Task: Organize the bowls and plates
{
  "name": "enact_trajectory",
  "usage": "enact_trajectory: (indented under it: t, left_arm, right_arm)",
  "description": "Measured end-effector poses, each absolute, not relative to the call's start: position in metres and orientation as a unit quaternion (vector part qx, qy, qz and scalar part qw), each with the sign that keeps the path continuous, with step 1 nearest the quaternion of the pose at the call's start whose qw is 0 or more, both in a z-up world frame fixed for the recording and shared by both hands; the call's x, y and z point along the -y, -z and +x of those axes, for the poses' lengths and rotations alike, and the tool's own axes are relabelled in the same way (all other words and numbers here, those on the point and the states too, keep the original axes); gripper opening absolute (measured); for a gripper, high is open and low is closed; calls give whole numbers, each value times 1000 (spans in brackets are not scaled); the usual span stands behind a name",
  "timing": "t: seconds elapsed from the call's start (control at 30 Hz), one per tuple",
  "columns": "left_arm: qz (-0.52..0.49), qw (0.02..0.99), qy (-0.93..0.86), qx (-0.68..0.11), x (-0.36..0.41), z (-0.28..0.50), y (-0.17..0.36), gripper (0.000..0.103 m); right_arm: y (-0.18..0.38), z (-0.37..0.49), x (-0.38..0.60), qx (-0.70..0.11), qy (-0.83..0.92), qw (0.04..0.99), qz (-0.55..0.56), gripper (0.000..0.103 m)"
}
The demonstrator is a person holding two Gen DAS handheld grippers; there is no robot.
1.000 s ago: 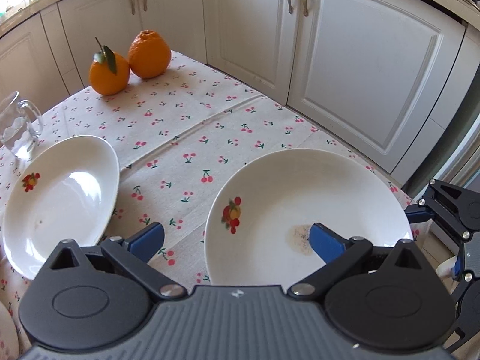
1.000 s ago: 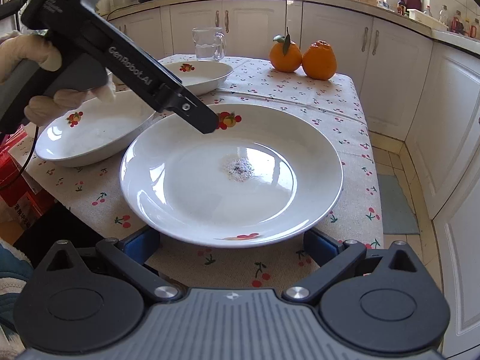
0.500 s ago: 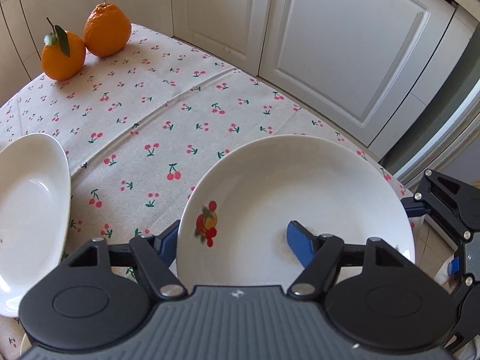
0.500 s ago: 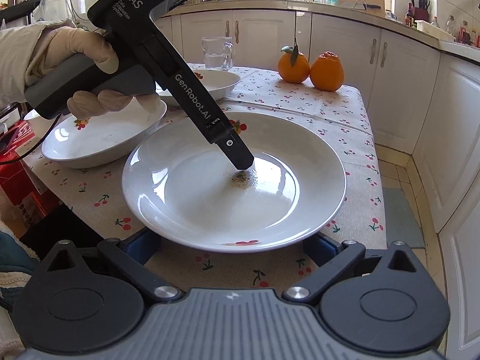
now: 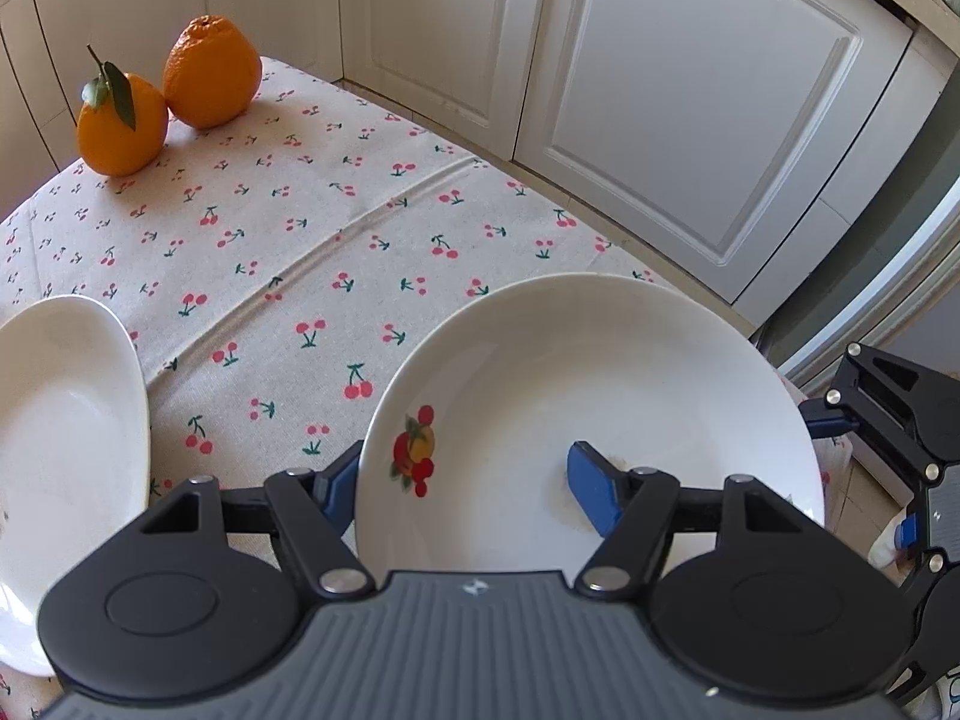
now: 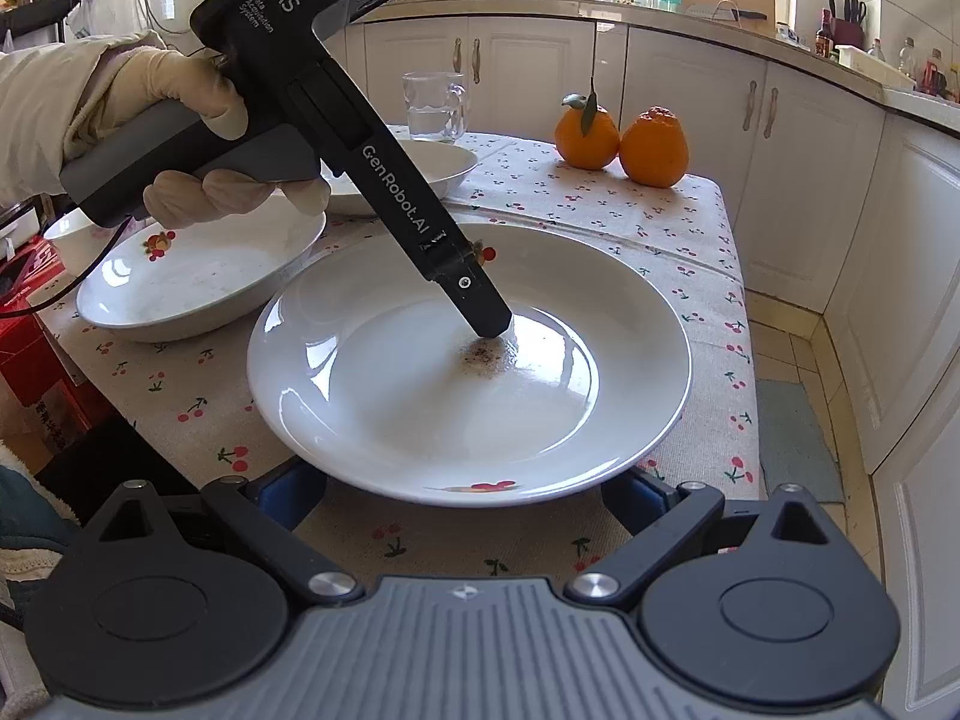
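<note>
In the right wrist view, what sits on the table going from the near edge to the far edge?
Large plate → bowl with fruit print → second bowl → two oranges → glass mug.

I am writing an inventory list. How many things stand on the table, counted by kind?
White dishes: 3 (large plate, two deeper dishes)
Oranges: 2
Glass mug: 1
Total: 6; a white shape at the far left is half hidden, not counted.
</note>
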State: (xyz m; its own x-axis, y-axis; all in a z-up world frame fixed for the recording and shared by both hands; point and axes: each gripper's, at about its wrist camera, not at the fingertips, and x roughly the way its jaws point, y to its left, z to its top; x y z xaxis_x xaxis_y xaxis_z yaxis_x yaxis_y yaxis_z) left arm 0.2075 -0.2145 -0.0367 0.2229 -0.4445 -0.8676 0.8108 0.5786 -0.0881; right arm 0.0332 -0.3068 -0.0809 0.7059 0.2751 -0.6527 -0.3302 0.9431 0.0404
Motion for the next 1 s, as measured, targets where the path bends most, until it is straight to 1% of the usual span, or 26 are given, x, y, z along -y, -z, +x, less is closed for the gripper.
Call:
enact_trajectory:
  t: [0.5,1.0]
  left_arm:
    - [192,765,411,-458,238,249,42,69]
    - [184,772,407,-452,248,279,43,68]
  right_arm:
    - [88,78,330,-349,-159,923,-34,100]
    - [90,99,344,-345,-140,928,-23,100]
